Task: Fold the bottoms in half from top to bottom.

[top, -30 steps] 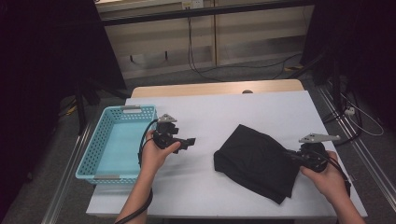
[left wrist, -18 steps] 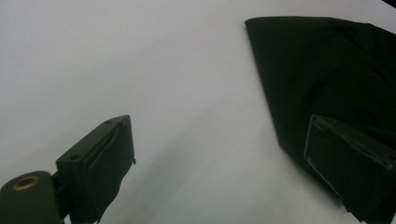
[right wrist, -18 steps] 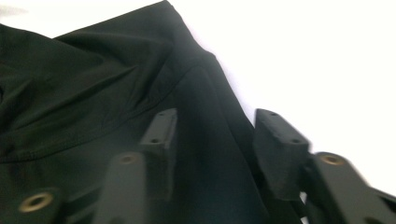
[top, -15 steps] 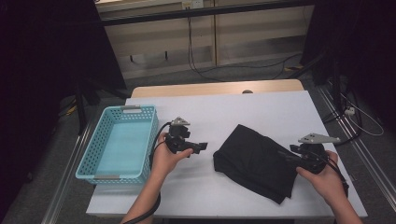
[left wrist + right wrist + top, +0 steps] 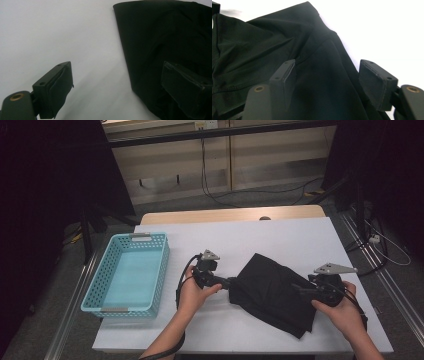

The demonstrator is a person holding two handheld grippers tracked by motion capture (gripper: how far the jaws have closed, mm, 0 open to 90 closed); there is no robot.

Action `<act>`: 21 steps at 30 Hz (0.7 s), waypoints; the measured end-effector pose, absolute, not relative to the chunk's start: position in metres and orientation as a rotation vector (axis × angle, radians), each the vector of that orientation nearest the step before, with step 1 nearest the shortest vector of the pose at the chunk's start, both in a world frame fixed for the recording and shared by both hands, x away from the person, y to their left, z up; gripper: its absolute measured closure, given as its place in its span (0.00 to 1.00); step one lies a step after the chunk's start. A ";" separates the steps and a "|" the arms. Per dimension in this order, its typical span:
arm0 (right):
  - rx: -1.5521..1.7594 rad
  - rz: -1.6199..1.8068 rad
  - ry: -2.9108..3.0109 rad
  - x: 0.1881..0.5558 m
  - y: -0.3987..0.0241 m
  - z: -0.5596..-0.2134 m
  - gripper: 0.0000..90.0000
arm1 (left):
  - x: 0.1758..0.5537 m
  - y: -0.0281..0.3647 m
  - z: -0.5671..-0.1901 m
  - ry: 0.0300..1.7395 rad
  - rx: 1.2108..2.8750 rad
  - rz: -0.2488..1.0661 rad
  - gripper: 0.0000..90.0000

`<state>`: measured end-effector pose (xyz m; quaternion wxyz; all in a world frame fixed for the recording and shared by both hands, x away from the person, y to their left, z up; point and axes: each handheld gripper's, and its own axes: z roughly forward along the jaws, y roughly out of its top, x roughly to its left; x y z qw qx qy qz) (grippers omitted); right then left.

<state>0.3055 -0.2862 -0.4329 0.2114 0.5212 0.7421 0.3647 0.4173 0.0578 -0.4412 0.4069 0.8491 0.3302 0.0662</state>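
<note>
A black folded cloth [image 5: 274, 290] lies on the white table [image 5: 280, 240], right of centre. My left gripper [image 5: 229, 283] is at the cloth's left edge with its jaws open. In the left gripper view one pad [image 5: 56, 90] is over bare table and the other pad [image 5: 185, 87] is over the cloth [image 5: 162, 37]. My right gripper [image 5: 303, 290] sits low over the cloth's right part. Its jaws have just been opening, and in the right gripper view they stand apart [image 5: 329, 80], with the cloth [image 5: 262, 50] lying slack beneath and between them and neither pad pressing on it.
A light blue plastic basket [image 5: 162, 265] stands at the table's left side with nothing in it. A wooden strip borders the table's far edge [image 5: 230, 214]. Cables run over the floor behind and to the right.
My left hand has carried its gripper rightwards from beside the basket to the cloth's left edge. The right hand has stayed over the cloth's right part.
</note>
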 end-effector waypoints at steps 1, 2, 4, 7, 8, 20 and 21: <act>1.447 1.012 2.062 0.305 -0.286 -0.433 0.33 | 0.417 0.058 -0.441 0.833 2.141 0.167 0.12; 1.447 1.012 2.062 0.305 -0.286 -0.433 0.33 | 0.417 0.056 -0.442 0.837 2.136 0.163 0.12; 1.443 1.018 2.063 0.305 -0.285 -0.433 0.33 | 0.416 0.053 -0.444 0.818 2.150 0.163 0.13; 1.441 1.020 2.068 0.305 -0.285 -0.433 0.33 | 0.413 0.050 -0.446 0.807 2.170 0.161 0.15; 1.443 1.024 2.069 0.306 -0.284 -0.434 0.33 | 0.412 0.050 -0.447 0.793 2.183 0.167 0.17; 1.449 1.020 2.068 0.306 -0.287 -0.435 0.33 | 0.402 0.054 -0.453 0.779 2.232 0.158 0.27; 1.448 1.024 2.067 0.306 -0.288 -0.434 0.33 | 0.401 0.054 -0.453 0.777 2.236 0.162 0.29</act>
